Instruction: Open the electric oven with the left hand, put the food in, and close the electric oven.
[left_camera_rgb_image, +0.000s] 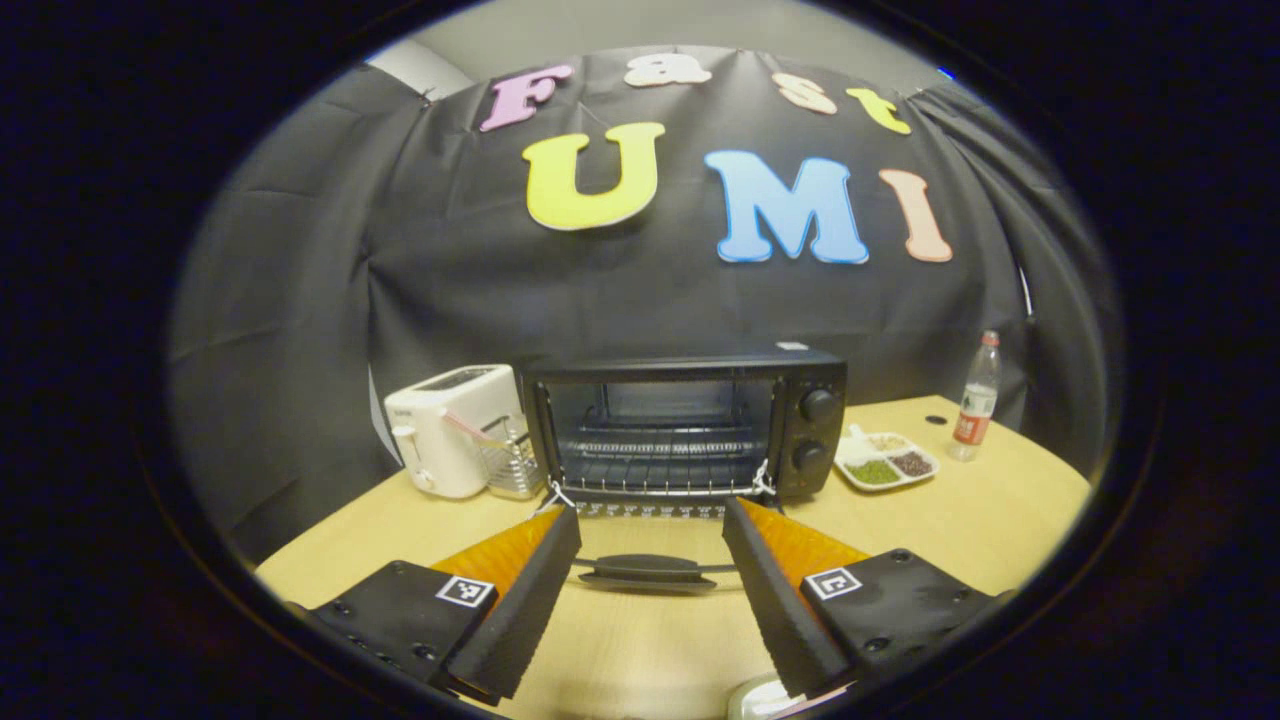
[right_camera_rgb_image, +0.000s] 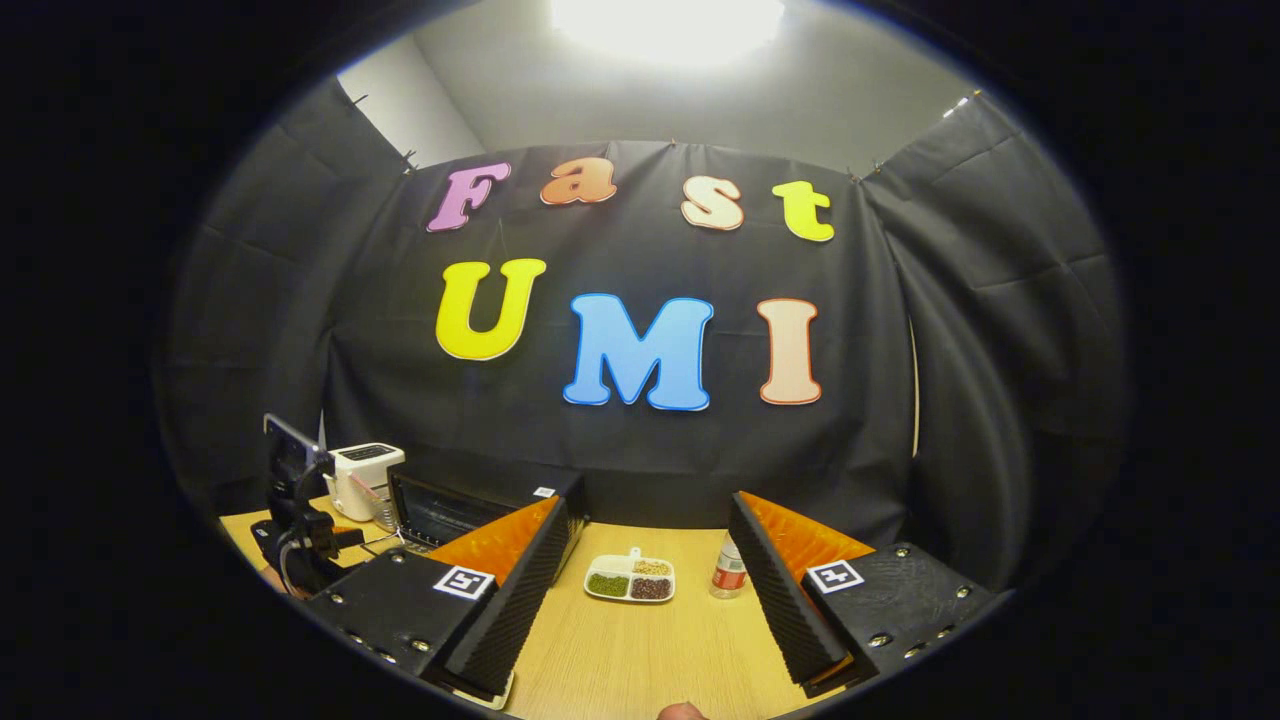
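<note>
Left gripper (left_camera_rgb_image: 650, 560) spread wide, holding nothing, just above the lowered door handle (left_camera_rgb_image: 646, 570) of the electric oven (left_camera_rgb_image: 690, 425), open on the wooden table (left_camera_rgb_image: 1000, 520). Right gripper (right_camera_rgb_image: 645, 590) likewise wide and empty, facing the food tray (right_camera_rgb_image: 630, 578) beside a bottle (right_camera_rgb_image: 730, 570). White toaster (left_camera_rgb_image: 455, 428) left of the oven.

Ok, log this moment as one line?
oven: door down, rack bare | left gripper: open, over door handle | right gripper: open, facing food tray | food: not loaded
</note>
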